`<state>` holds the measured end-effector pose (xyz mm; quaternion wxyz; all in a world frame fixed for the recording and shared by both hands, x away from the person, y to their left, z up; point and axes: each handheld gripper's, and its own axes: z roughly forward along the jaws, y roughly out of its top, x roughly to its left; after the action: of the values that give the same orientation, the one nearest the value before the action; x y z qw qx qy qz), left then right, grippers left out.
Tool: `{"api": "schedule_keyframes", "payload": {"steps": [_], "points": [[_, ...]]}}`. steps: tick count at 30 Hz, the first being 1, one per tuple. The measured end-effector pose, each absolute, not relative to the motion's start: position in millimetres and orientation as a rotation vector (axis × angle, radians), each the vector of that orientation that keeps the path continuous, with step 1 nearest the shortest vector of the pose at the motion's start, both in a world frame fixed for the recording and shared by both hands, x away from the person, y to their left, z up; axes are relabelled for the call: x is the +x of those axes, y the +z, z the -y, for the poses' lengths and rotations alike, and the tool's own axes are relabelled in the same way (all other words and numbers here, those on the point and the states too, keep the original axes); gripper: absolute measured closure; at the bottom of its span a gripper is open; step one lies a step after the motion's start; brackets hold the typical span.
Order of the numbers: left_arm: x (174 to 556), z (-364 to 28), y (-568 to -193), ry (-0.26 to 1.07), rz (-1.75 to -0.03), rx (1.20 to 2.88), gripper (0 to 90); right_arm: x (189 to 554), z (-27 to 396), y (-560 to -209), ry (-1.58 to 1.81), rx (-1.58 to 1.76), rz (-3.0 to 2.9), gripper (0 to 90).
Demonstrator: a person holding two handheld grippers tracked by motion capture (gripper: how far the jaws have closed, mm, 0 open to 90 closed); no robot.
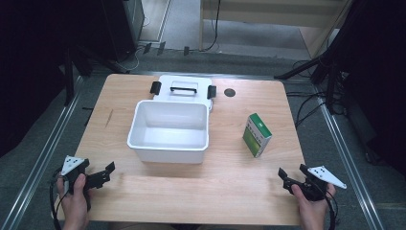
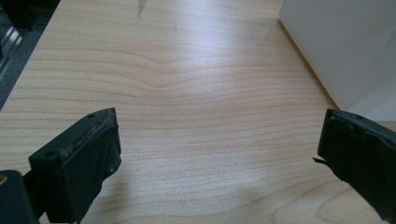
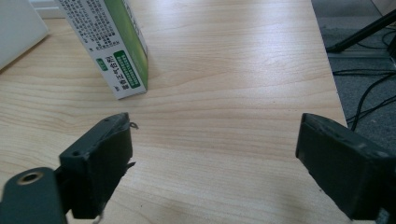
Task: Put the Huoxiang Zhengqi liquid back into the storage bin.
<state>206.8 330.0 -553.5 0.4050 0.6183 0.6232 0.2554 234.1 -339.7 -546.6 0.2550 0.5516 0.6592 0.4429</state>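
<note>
Carton [image 1: 257, 135]: green and white, upright on the surface, right of the bin, well ahead of the right gripper; in the right gripper view [image 3: 109, 46] it stands ahead and left of the jaws
Writing: small dark print on the carton's white side, white characters in a green panel; too small to read
Bin [image 1: 168, 131]: white, open, empty, mid-surface; lid [image 1: 183, 88] behind it with black handle and two black clasps
Left gripper [image 1: 106, 172]: jaws wide apart, nothing between them, near left corner
Right gripper [image 1: 291, 173]: jaws wide apart, nothing between them, near right corner
Surface [image 1: 239, 187]: pale wood grain, dark round mark at far edge
Room: grey floor, black stands, trailing cables, metal rails at both sides
</note>
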Motion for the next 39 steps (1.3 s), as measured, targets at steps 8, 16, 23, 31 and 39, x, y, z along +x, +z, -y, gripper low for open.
{"api": "schedule_keyframes", "payload": {"steps": [8,16,23,31,39], "points": [[206.1,-329.7,-553.3,0.642,-1.569,1.564,0.3,233.7,339.0,-546.7,1.199,1.496,-1.798,12.4],[206.4,-329.8,-553.4,0.639,-1.571,1.565,0.3,234.0,338.5,-546.7,1.196,1.495,-1.814,12.8],[206.3,-329.8,-553.5,0.639,-1.570,1.564,0.3,234.8,339.2,-546.9,1.207,1.503,-1.822,12.9],[206.1,-331.2,-553.7,0.632,-1.574,1.552,0.3,235.2,339.8,-546.9,1.220,1.503,-1.828,12.9],[206.2,-330.8,-553.6,0.635,-1.573,1.557,0.3,235.6,338.7,-546.9,1.208,1.494,-1.840,12.9]]}}
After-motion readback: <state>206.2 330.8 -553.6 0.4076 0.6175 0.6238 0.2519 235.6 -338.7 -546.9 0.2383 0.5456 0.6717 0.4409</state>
